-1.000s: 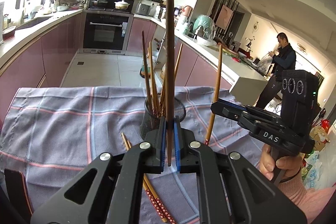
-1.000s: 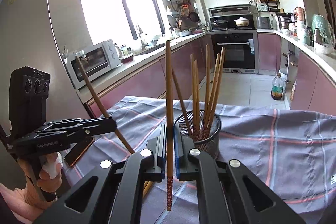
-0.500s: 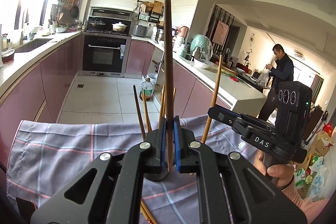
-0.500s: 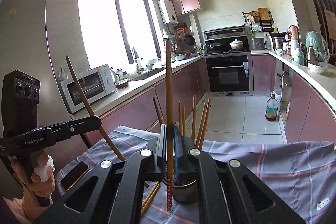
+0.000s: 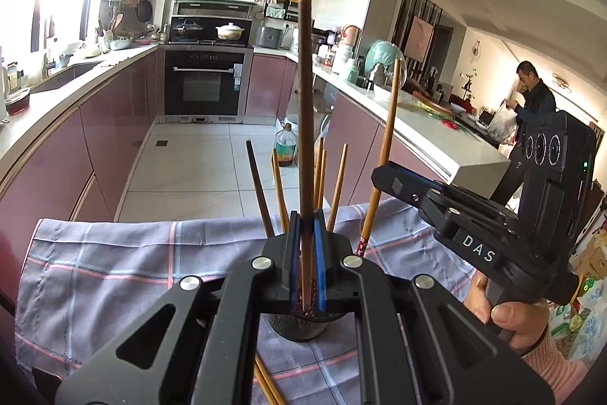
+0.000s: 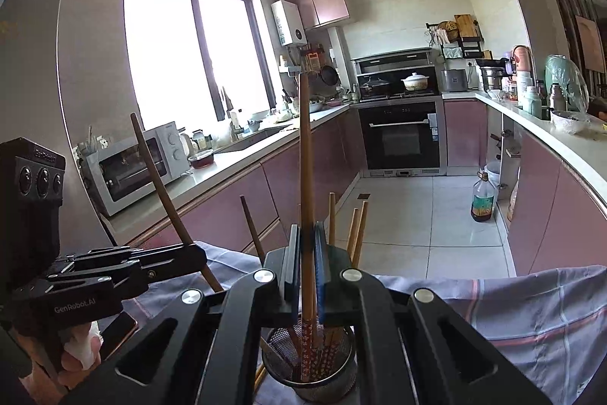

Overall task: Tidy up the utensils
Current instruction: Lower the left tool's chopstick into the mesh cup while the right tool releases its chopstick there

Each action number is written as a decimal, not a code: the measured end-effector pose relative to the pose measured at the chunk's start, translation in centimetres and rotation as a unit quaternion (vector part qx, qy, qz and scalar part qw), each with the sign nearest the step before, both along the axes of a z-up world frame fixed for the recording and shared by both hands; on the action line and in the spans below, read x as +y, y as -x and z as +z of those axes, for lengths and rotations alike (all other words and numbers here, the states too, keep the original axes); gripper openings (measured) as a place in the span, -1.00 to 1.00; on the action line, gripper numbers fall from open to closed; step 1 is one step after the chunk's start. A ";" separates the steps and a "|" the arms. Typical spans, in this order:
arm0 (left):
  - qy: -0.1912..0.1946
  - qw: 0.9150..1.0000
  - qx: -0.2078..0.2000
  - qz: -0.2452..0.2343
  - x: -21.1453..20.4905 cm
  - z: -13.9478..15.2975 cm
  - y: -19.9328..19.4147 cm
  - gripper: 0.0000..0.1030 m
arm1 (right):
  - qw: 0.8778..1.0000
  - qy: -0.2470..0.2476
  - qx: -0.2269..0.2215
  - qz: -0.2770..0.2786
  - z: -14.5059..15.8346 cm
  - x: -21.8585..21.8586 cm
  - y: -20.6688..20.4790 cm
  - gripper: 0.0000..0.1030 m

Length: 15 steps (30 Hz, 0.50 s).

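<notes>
The left tongs (image 5: 306, 255) are clamped on a dark brown chopstick (image 5: 304, 109), and the right tongs (image 6: 305, 266) are clamped on a lighter tan chopstick (image 6: 305, 154). Each stick is pinched low on its shaft, near the patterned end, so most of its length stands free above the pads. That grip makes sense for the job: holding near the bottom lets the lower tip be steered into the mesh holder (image 6: 309, 365) while the long upper part clears the sticks already in it.

Both held sticks run close to upright, long axis vertical, plain end up and decorated end down. In the right wrist view the tan one's red-patterned tip hangs over the holder's open mouth — just inside the rim or just above it, I cannot tell which. The dark one's tip also sits over the holder in the left wrist view, though the tongs hide how deep it reaches.

The holder stands on a checked cloth (image 5: 114, 253) spread over the counter, already carrying several chopsticks (image 5: 334, 185) that lean outward, patterned ends down. At least one loose chopstick (image 5: 265, 384) lies flat on the cloth beside the holder's base. My reading is that both sticks are about ready to be dropped in — with the loose one left to collect afterwards.
</notes>
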<state>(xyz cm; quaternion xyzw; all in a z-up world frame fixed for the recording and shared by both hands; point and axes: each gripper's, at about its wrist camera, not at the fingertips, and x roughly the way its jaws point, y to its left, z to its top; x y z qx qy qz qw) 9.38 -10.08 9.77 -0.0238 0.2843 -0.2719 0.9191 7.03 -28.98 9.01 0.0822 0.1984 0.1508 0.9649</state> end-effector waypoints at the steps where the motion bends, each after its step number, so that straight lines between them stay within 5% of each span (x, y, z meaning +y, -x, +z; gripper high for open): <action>1: -0.004 1.000 0.003 0.001 -0.2 -0.3 -0.1 -0.86 | 1.000 -0.001 0.004 -0.001 -0.4 0.0 -0.3 -0.89; 15: -0.040 0.998 0.045 0.005 -1.6 -4.5 -2.5 -0.86 | 0.997 0.015 0.071 0.005 -4.5 1.4 -2.1 -0.89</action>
